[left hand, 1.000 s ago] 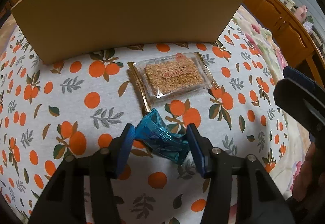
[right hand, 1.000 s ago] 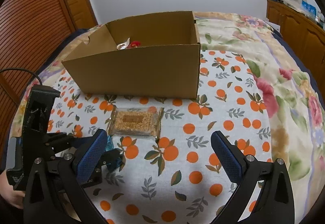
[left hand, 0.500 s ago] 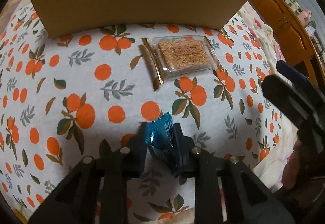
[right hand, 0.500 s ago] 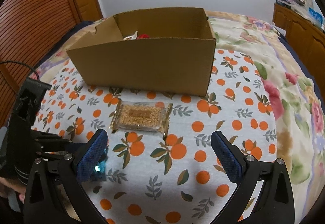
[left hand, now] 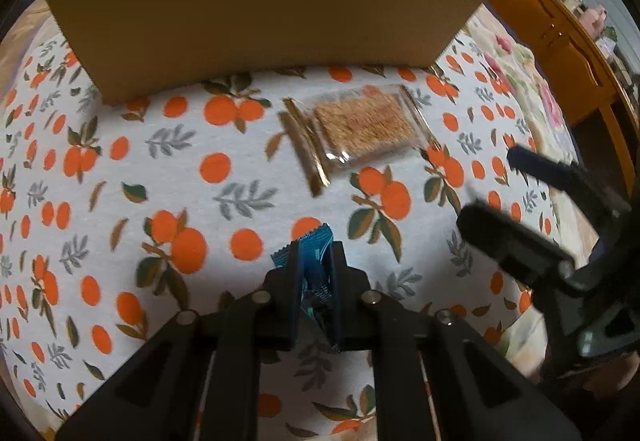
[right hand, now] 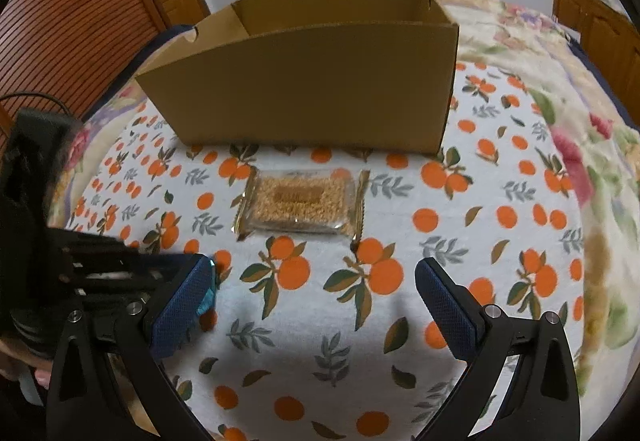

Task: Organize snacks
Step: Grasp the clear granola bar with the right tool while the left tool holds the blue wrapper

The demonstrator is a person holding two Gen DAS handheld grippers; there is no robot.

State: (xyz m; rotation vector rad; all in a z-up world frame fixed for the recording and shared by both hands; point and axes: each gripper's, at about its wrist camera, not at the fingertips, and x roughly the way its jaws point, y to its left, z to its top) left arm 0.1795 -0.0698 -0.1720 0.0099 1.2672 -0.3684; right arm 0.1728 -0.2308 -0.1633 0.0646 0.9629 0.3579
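One box (right hand: 312,85) stands on the cloth (right hand: 460,209), and everything else is counted from it. Two snacks are out in front of the box: one clear sesame bar (right hand: 298,203) lying just before its front wall, and one blue packet (left hand: 316,265) farther out from that wall. Two grippers are in view: the left one (left hand: 316,253), beyond the bar from the box, and the right one (right hand: 314,281), also on the near side. The box's inside cannot be counted from here.
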